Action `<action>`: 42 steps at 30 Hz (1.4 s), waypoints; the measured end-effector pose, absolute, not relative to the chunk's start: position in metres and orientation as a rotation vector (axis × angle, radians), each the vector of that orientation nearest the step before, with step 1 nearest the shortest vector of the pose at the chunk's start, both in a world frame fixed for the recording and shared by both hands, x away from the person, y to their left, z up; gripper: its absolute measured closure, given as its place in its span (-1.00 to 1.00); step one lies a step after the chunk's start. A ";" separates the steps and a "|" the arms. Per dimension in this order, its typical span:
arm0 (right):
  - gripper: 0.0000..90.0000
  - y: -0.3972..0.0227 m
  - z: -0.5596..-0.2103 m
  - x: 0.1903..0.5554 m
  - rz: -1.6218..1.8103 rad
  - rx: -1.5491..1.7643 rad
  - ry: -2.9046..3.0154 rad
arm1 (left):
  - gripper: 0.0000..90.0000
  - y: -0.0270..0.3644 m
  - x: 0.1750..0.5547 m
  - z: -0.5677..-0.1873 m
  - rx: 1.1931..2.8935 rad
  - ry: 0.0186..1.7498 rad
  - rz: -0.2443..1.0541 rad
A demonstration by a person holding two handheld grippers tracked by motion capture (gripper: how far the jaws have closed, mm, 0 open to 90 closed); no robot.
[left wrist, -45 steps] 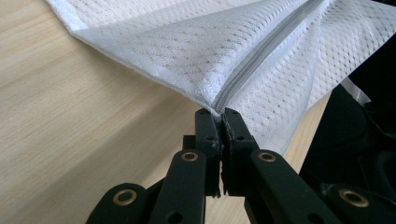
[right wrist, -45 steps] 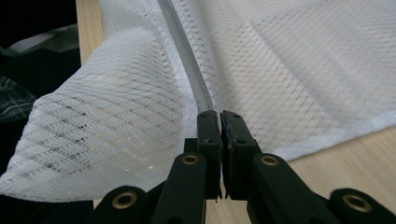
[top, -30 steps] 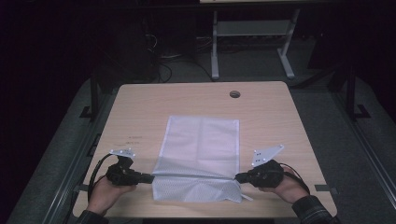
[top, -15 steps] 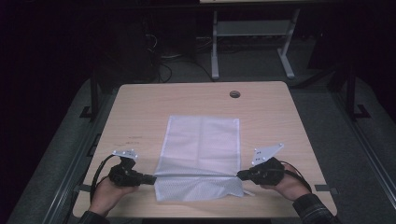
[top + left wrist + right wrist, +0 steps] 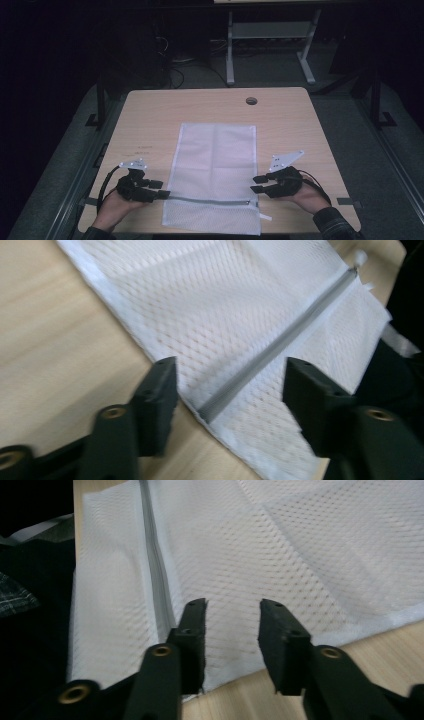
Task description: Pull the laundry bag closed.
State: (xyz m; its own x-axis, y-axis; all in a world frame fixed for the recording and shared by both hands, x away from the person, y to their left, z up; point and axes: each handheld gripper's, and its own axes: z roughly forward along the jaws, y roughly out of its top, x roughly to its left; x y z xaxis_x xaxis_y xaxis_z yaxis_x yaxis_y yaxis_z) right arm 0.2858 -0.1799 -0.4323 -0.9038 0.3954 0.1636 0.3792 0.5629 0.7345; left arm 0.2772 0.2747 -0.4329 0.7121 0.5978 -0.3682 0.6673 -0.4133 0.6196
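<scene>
A white mesh bag (image 5: 215, 160) lies flat on the wooden table (image 5: 150, 115), with its grey zipper (image 5: 210, 201) running across near the front edge. My left gripper (image 5: 161, 191) sits at the zipper's left end. Its jaws have just been opening and now stand apart, the zipper end (image 5: 235, 390) lying between them untouched. My right gripper (image 5: 257, 184) is at the bag's right edge. Its jaws too have just been opening, over the mesh (image 5: 300, 545) beside the zipper (image 5: 152, 545), not pressing it. A white pull tab (image 5: 359, 259) ends the zipper.
A round cable hole (image 5: 251, 101) sits near the table's far edge. Behind the table stands a metal frame (image 5: 270, 30) on a dark floor with cables. The bag's front hem lies close to the table's near edge.
Both grippers were shut on the zipper ends with the bag's front pulled taut. They have let go, and the bag now rests flat.
</scene>
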 end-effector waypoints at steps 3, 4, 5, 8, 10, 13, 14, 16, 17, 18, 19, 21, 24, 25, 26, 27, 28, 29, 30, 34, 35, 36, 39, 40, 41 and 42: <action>-0.04 -0.181 -0.433 0.286 1.289 0.739 2.722 | -0.43 0.276 0.277 -0.431 2.138 0.935 -0.071; -0.11 -0.182 -0.433 0.285 1.291 0.759 2.704 | -0.48 0.277 0.276 -0.431 2.138 0.928 -0.056; -0.17 -0.183 -0.433 0.285 1.287 0.768 2.695 | -0.52 0.278 0.277 -0.430 2.149 0.918 -0.036; -0.27 -0.191 -0.432 0.284 1.265 0.821 2.632 | -0.62 0.283 0.276 -0.428 2.150 0.908 0.022; -0.35 -0.198 -0.432 0.284 1.254 0.840 2.589 | -0.66 0.288 0.276 -0.428 2.145 0.909 0.047; -0.46 -0.210 -0.433 0.283 1.232 0.899 2.522 | -0.71 0.297 0.275 -0.429 2.161 0.915 0.107; -0.50 -0.214 -0.433 0.283 1.227 0.913 2.499 | -0.71 0.300 0.275 -0.429 2.166 0.913 0.123; -0.57 -0.223 -0.435 0.282 1.220 0.950 2.461 | -0.71 0.304 0.274 -0.430 2.178 0.912 0.157; -0.59 -0.227 -0.436 0.283 1.215 0.961 2.447 | -0.71 0.306 0.274 -0.431 2.182 0.917 0.169; -0.59 -0.232 -0.438 0.282 1.204 0.983 2.436 | -0.71 0.308 0.274 -0.432 2.194 0.919 0.185; -0.60 -0.237 -0.440 0.282 1.195 1.000 2.426 | -0.71 0.310 0.274 -0.433 2.200 0.921 0.191; -0.61 -0.244 -0.444 0.283 1.176 1.026 2.417 | -0.71 0.313 0.275 -0.436 2.215 0.930 0.218; -0.64 -0.254 -0.450 0.284 1.144 1.067 2.409 | -0.71 0.316 0.276 -0.439 2.241 0.935 0.262; -0.65 -0.256 -0.451 0.285 1.138 1.078 2.409 | -0.71 0.316 0.276 -0.439 2.241 0.935 0.262; -0.65 -0.258 -0.453 0.286 1.136 1.082 2.404 | -0.71 0.319 0.276 -0.441 2.249 0.940 0.285; -0.65 -0.258 -0.453 0.286 1.136 1.082 2.404 | -0.71 0.319 0.276 -0.441 2.249 0.940 0.285; -0.66 -0.261 -0.455 0.287 1.132 1.097 2.402 | -0.71 0.322 0.277 -0.444 2.245 0.954 0.290; -0.67 -0.261 -0.456 0.288 1.127 1.103 2.401 | -0.71 0.322 0.277 -0.444 2.245 0.954 0.290; -0.67 -0.262 -0.457 0.288 1.122 1.103 2.402 | -0.71 0.323 0.278 -0.445 2.243 0.961 0.289; -0.68 -0.263 -0.458 0.290 1.117 1.105 2.400 | -0.71 0.329 0.279 -0.449 2.231 0.992 0.283; -0.68 -0.263 -0.459 0.290 1.114 1.103 2.398 | -0.71 0.329 0.279 -0.449 2.231 0.992 0.283; -0.68 -0.263 -0.459 0.291 1.110 1.104 2.398 | -0.71 0.330 0.279 -0.451 2.229 0.994 0.283; -0.69 -0.263 -0.461 0.291 1.103 1.109 2.398 | -0.71 0.329 0.279 -0.452 2.246 0.990 0.292; -0.69 -0.263 -0.461 0.291 1.101 1.106 2.401 | -0.71 0.329 0.279 -0.452 2.248 0.986 0.294; -0.69 -0.263 -0.461 0.291 1.103 1.104 2.402 | -0.71 0.329 0.279 -0.452 2.248 0.986 0.296; -0.69 -0.263 -0.461 0.291 1.104 1.103 2.401 | -0.71 0.329 0.279 -0.452 2.248 0.985 0.298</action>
State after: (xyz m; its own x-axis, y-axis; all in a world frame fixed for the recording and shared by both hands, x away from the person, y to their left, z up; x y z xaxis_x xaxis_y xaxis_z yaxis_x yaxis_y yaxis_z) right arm 0.2913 -0.2626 -0.4607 -0.6707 0.7392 0.0609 0.5274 0.4176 0.7399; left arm 0.2790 0.3286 -0.4522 0.6910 0.7210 -0.0515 0.5715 -0.5013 0.6496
